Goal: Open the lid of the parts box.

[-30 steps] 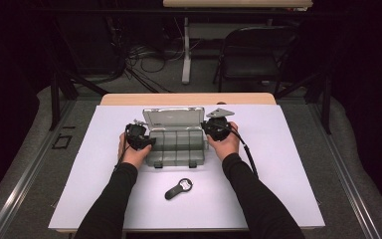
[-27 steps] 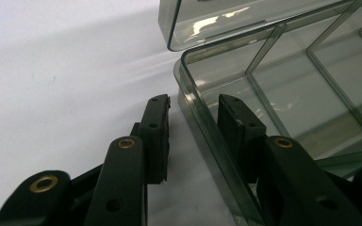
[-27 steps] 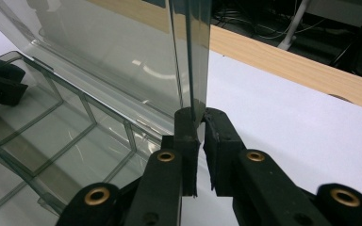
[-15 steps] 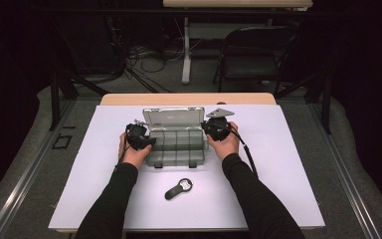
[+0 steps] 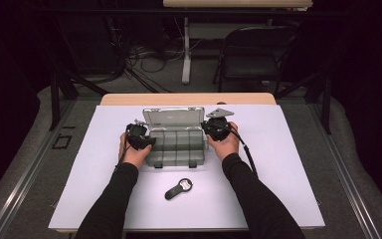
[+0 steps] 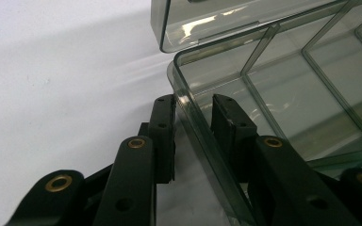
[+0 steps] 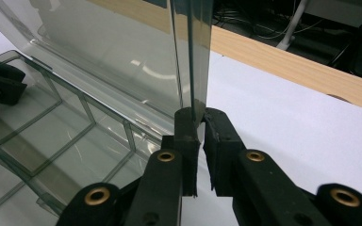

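Note:
A clear grey compartment box (image 5: pixel 176 148) stands open on the white table, its lid (image 5: pixel 174 118) upright at the back. My left gripper (image 5: pixel 148 143) straddles the box's left wall (image 6: pixel 195 134). Its jaws have just been closing with that wall between them. The outer pad (image 6: pixel 165 122) lies against the wall's outside and the inner finger (image 6: pixel 231 127) stands inside the end compartment, so the grip is on the wall. My right gripper (image 5: pixel 210 128) is shut on the lid's right edge (image 7: pixel 193 56), which rises from between its pads (image 7: pixel 188 127).
A small black hand tool with a round white face (image 5: pixel 179 188) lies on the table in front of the box. The white table top (image 5: pixel 288 164) has a wooden strip along its far edge. A dark chair (image 5: pixel 253 55) and cables are on the floor beyond.

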Available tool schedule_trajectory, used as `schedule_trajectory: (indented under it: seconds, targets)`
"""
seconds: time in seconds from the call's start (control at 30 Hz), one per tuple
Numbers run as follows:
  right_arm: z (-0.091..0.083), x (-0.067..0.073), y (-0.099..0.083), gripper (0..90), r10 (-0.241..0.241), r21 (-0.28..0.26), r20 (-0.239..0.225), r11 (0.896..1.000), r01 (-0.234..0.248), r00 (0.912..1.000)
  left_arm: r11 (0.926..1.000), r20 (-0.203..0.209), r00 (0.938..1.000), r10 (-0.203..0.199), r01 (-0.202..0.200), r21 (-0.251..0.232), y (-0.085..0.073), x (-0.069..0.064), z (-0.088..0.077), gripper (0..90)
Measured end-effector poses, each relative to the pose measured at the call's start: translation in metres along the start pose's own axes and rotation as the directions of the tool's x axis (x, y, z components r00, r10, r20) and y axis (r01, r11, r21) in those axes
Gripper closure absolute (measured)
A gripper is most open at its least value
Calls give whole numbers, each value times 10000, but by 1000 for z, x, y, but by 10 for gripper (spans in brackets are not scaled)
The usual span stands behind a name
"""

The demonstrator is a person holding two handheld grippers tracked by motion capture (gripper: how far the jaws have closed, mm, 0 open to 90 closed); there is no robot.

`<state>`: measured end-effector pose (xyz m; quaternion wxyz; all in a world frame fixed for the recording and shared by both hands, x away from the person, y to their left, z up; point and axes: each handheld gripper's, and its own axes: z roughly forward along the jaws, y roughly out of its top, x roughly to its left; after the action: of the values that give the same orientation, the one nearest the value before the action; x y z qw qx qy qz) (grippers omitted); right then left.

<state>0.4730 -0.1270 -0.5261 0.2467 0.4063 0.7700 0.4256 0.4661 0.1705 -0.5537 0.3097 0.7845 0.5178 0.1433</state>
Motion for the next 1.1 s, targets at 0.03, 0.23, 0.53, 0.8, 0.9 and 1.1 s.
schedule_trajectory:
  seconds: [0.03, 0.23, 0.53, 0.8, 0.9, 1.1]
  targets:
    - [0, 0, 0, 840, -8, -4, 2, 10000, 8, 10000, 10000, -2, 10000, -3, 3, 21, 0, 0, 0, 704]
    - [0, 0, 0, 840, -2, 17, 11, 10000, 2, 10000, 9999, -111, 9999, -48, 49, 89, 1, -1, 0, 714]
    - [1, 0, 1, 842, 280, 44, 12, 9996, -280, 9996, 9999, -112, 9999, -53, 55, 143, 2, -1, 0, 717]
    - [4, 0, 4, 848, 284, 167, 200, 9994, -287, 9994, 9999, -122, 9999, -61, 62, 130, 2, -1, 0, 718]
    - [6, -1, 4, 849, 517, 197, 215, 9984, -521, 9984, 9999, -119, 9999, -47, 49, 133, 2, -1, 0, 718]
    - [10, -5, 5, 854, 1362, 141, 123, 9906, -1364, 9906, 9999, -127, 9999, -35, 37, 142, 2, -1, 0, 718]
